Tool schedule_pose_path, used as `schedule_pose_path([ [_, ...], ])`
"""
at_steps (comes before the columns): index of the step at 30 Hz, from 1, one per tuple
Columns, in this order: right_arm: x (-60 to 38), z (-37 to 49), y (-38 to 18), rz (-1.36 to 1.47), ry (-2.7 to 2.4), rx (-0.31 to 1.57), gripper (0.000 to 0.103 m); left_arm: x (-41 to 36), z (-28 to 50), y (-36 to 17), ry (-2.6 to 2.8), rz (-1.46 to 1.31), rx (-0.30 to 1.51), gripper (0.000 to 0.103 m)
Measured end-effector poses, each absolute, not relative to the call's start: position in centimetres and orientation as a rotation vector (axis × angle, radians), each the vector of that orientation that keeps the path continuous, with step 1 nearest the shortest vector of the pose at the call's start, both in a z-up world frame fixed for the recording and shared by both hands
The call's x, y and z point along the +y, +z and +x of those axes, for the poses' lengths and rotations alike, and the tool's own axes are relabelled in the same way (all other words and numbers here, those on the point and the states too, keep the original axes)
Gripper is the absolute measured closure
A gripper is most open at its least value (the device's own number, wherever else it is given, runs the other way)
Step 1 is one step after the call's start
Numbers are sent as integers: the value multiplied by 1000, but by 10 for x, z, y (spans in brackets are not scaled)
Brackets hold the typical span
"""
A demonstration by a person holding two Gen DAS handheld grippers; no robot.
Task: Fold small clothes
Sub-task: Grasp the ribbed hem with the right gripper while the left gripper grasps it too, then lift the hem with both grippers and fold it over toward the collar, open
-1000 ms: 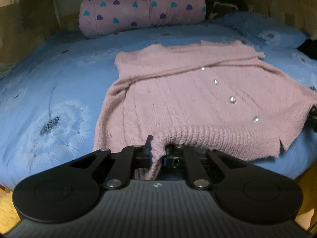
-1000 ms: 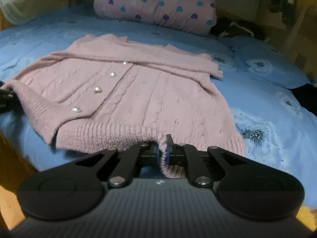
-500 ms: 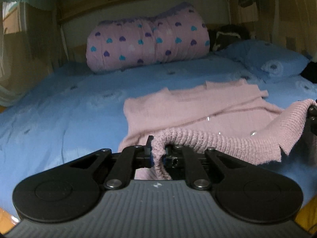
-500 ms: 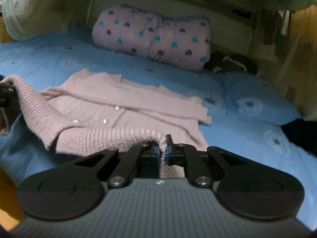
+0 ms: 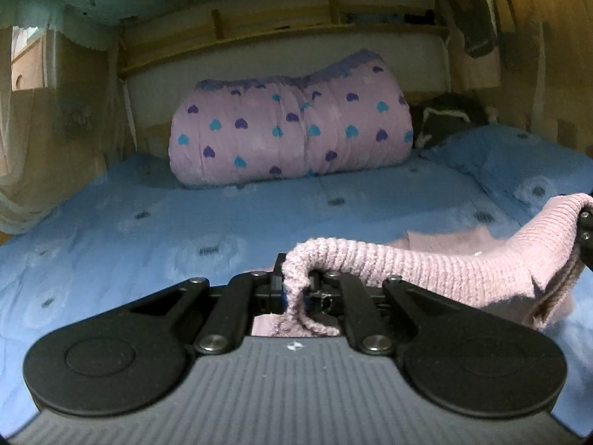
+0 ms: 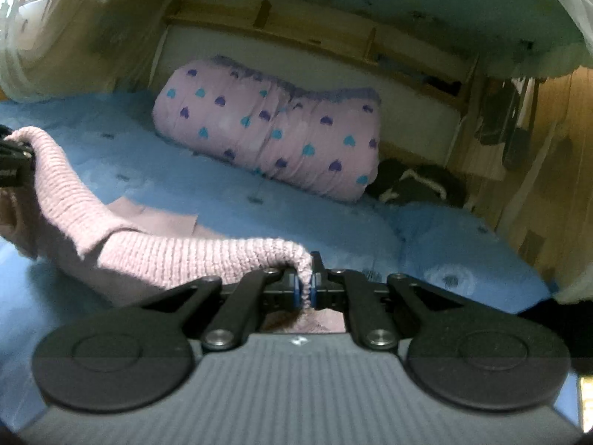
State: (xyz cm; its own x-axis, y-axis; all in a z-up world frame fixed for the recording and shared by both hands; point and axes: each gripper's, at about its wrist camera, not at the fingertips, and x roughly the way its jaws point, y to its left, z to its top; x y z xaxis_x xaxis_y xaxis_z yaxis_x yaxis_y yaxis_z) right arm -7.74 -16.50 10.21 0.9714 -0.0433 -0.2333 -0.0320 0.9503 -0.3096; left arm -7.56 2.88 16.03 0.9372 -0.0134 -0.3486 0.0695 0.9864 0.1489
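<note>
A pink knitted cardigan (image 5: 437, 270) lies on a blue bed. Its ribbed hem is lifted off the bed and hangs stretched between my two grippers. My left gripper (image 5: 296, 289) is shut on the hem's left corner. My right gripper (image 6: 304, 285) is shut on the hem's right corner (image 6: 207, 259). The far part of the cardigan (image 6: 163, 218) still rests flat on the sheet. Each gripper shows at the edge of the other's view, the right one (image 5: 585, 237) and the left one (image 6: 11, 167). Most of the cardigan's body is hidden below the grippers.
A rolled pink quilt with hearts (image 5: 292, 129) lies at the headboard. A blue pillow (image 5: 519, 155) and a dark garment (image 6: 418, 185) sit at the far right. The blue sheet (image 5: 148, 230) spreads to the left. A wooden wall (image 6: 556, 148) stands on the right.
Both grippers have lifted the hem up off the bed and carried it toward the headboard. The cardigan's buttoned front has dropped out of view below them.
</note>
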Motion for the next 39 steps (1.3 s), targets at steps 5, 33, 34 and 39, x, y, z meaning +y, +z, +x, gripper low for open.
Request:
schedule_pose_path([
  [5, -165, -42, 112, -346, -16, 206, 95, 26, -28, 164, -27, 167, 342, 94],
  [33, -155, 159, 2, -389, -12, 475, 93, 33, 187, 48, -8, 233, 600, 84],
  [34, -157, 159, -1, -366, -15, 474, 93, 34, 184, 53, -10, 221, 597, 78],
  [39, -166, 159, 13, -309, -1, 484, 76, 36, 170, 76, -10, 180, 595, 58],
])
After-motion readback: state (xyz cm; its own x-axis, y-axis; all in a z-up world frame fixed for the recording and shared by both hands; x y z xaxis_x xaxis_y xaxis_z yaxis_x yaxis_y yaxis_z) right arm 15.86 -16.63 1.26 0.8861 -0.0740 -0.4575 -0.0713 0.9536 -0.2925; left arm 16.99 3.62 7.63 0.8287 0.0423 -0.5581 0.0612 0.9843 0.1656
